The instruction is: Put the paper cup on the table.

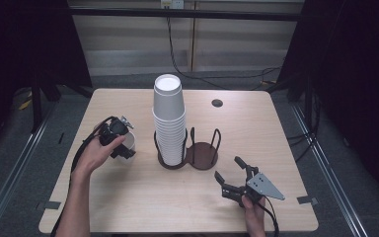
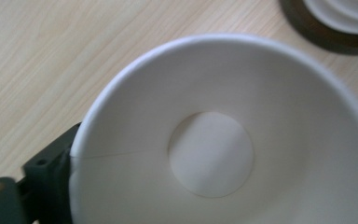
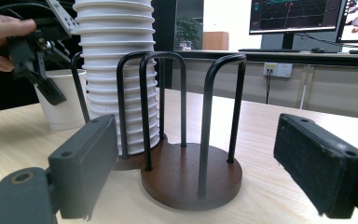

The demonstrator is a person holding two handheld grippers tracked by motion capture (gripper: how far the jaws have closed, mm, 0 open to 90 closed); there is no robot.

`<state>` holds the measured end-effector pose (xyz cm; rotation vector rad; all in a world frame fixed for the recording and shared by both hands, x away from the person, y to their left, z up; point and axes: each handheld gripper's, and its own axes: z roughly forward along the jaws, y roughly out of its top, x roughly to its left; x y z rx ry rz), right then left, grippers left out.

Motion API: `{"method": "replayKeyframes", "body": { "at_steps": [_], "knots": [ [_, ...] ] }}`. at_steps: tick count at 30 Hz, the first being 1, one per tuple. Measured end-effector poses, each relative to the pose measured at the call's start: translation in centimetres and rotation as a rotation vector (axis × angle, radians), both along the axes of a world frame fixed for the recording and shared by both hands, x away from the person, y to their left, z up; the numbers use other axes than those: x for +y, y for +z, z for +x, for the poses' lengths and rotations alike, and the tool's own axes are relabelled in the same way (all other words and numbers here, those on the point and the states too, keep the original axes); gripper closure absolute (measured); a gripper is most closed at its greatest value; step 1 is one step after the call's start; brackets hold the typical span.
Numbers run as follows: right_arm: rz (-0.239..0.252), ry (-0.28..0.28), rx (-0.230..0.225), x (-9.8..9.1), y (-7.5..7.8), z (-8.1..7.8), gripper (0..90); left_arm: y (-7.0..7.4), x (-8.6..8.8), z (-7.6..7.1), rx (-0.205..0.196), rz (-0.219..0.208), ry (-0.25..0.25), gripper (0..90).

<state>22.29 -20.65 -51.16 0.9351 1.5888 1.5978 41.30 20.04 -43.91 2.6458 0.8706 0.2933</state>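
A single white paper cup (image 1: pixel 128 143) is standing upright on the wooden table (image 1: pixel 128 207), left of the cup holder, and the left gripper (image 1: pixel 121 148) is reaching down over its rim. In the left gripper view the cup (image 2: pixel 242 140) is showing its plain white inside: a smooth tapering wall, a thin seam line running across it, a round flat bottom and a thin rolled rim, with one black jaw sitting against the outside of the wall at the lower left. In the right gripper view the same cup (image 3: pixel 63 105) is standing mouth up with its base on the table, just beside the stack, and one black jaw is hanging down its outer side. The other jaw is hidden, so I cannot tell whether the pads are pressing on the wall or are loose around it. The right gripper (image 1: pixel 232 177) is resting low over the table near the front edge, released, its jaws spread wide with nothing between them, pointing at the dark double cup holder (image 1: pixel 202 155). A tall stack of white cups (image 1: pixel 169 118) is sitting upside down in the holder's left ring, and the right ring is holding nothing.
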Motion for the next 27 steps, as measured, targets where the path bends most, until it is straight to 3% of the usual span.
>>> {"method": "replayKeyframes", "body": {
  "at_steps": [3,7,11,16,18,21,24,27],
  "knots": [
    [0.000,0.000,0.000,0.0,0.0,0.0,13.7,-0.4,0.2,-0.1,-0.007,-0.003,-0.004,2.2],
    [0.000,0.001,0.000,0.0,0.0,0.0,13.7,-1.2,0.6,-0.2,0.018,-0.029,0.008,0.3],
    [0.000,0.001,0.000,0.0,0.0,0.0,13.7,-1.5,1.3,-0.8,-0.001,-0.054,0.006,0.8],
    [0.000,0.000,0.000,0.0,0.0,0.0,13.7,-1.6,2.3,-1.0,-0.019,-0.099,0.006,7.4],
    [0.000,0.000,0.000,0.0,0.0,0.0,13.7,-1.8,2.8,-1.4,-0.009,-0.127,0.012,16.0],
    [0.000,-0.001,-0.001,0.0,0.0,0.0,13.7,-1.9,3.3,-1.8,-0.034,-0.121,0.011,16.0],
    [0.000,0.000,0.000,0.0,0.0,0.0,13.7,-1.9,3.8,-2.2,-0.033,-0.179,0.018,16.3],
    [0.002,0.000,0.000,0.0,0.0,0.0,13.7,-1.7,4.3,-2.6,-0.060,-0.207,0.032,16.3]
  ]
}}
